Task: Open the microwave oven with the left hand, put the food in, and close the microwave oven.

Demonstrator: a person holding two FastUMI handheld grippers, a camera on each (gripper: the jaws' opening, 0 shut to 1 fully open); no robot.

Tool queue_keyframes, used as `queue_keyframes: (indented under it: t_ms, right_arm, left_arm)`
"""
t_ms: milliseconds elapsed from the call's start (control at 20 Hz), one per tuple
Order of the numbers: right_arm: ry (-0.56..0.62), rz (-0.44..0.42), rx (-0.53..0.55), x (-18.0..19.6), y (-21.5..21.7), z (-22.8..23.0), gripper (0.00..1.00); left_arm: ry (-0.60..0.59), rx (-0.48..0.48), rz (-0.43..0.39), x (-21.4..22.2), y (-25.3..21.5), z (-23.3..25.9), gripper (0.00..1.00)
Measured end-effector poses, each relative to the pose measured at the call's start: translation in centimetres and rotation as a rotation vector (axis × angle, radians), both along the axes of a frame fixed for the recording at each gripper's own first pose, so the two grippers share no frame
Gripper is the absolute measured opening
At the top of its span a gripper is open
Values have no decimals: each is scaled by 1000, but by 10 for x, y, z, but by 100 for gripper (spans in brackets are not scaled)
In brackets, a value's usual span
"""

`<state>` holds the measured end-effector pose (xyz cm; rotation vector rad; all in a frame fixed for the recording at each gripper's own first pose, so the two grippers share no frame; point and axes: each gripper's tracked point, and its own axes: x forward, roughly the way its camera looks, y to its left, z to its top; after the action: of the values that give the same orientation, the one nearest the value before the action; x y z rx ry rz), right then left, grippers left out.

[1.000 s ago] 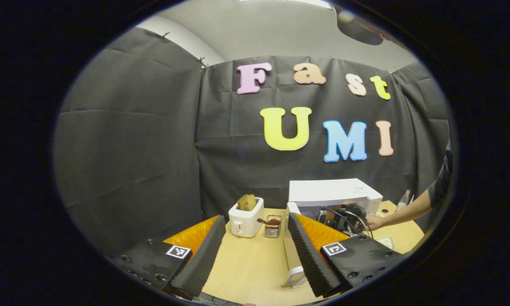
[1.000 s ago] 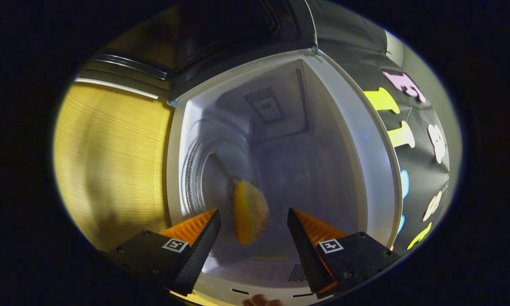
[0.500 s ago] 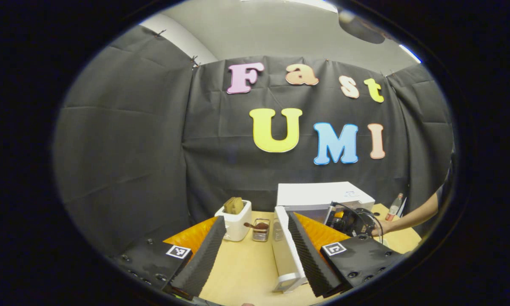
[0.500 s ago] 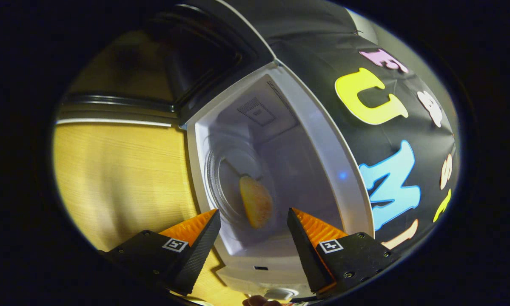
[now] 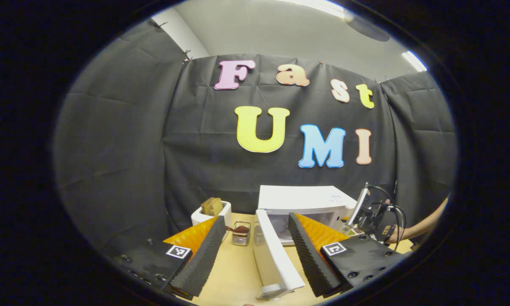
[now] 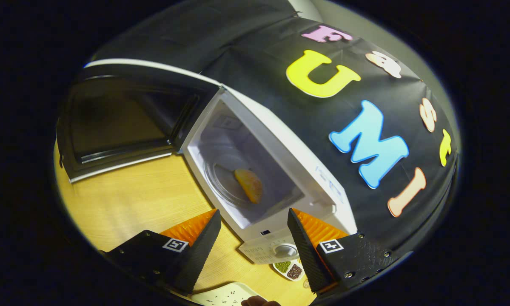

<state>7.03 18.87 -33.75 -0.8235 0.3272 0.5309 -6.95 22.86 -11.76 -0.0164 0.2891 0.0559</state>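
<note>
pale wood forms the desk (image 5: 237, 272), on which a white toaster (image 5: 203, 216) holding bread is seen toward the back left, with a small glass jar (image 5: 240, 233) beside it. the white microwave oven (image 5: 306, 202) is set at the back edge, its door (image 5: 276, 259) swung wide. an orange-yellow piece of food (image 6: 249, 185) is seen lying on the glass turntable (image 6: 227, 182) inside. the left gripper (image 5: 252, 250) and right gripper (image 6: 252, 244) are both spread apart, nothing grasped.

The microwave (image 6: 297, 178) is white with a dark-framed door (image 6: 123, 123); the food (image 6: 249, 185) inside is orange-yellow. The table (image 6: 144, 199) is pale wood grain. The toaster (image 5: 206, 216) is white.
</note>
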Motion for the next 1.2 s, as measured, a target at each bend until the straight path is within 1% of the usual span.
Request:
queue_keyframes:
  t_ms: [250,300,350,400,500,550,600,700,850,900,950,1050,1100,1150,1200]
  right_arm:
    - [13,-156,235,-25,-10,54,96]
    - [2,-194,285,-29,-14,68,96]
    - [-14,-229,345,-33,-18,85,99]
    - [-29,-259,412,-38,-18,101,96]
    - [-54,-312,530,-46,-22,130,96]
    - [-69,-336,578,-49,-25,145,95]
    - [-89,-355,614,-51,-28,159,95]
    - [-135,-379,644,-55,-34,185,95]
    - [-180,-382,639,-64,-33,204,95]
    - [-181,-383,634,-66,-31,206,95]
    - [-182,-386,627,-67,-31,205,95]
    - [-185,-393,623,-70,-29,208,95]
    - [-186,-394,633,-72,-26,212,95]
    - [-187,-391,644,-74,-24,214,95]
    - [-187,-385,653,-74,-22,218,95]
  left_arm:
    - [6,-30,-42,7,2,-12,94]
    - [4,-28,-48,7,4,-15,94]
    - [8,-29,-55,7,6,-18,95]
    - [16,-34,-64,6,7,-24,96]
    - [32,-49,-87,3,7,-35,98]
    - [45,-63,-116,3,2,-41,99]
    - [55,-64,-126,3,2,-46,98]
    - [73,-53,-137,0,7,-55,65]
    - [86,-28,-104,0,28,-65,14]
    - [90,-48,-118,-2,25,-69,7]
    - [87,-60,-128,0,24,-75,7]
    - [107,-39,-131,-10,36,-78,7]
    - [127,-30,-137,-17,39,-86,5]
    - [152,-30,-142,-22,39,-95,8]
    - [176,-27,-142,-28,38,-102,7]
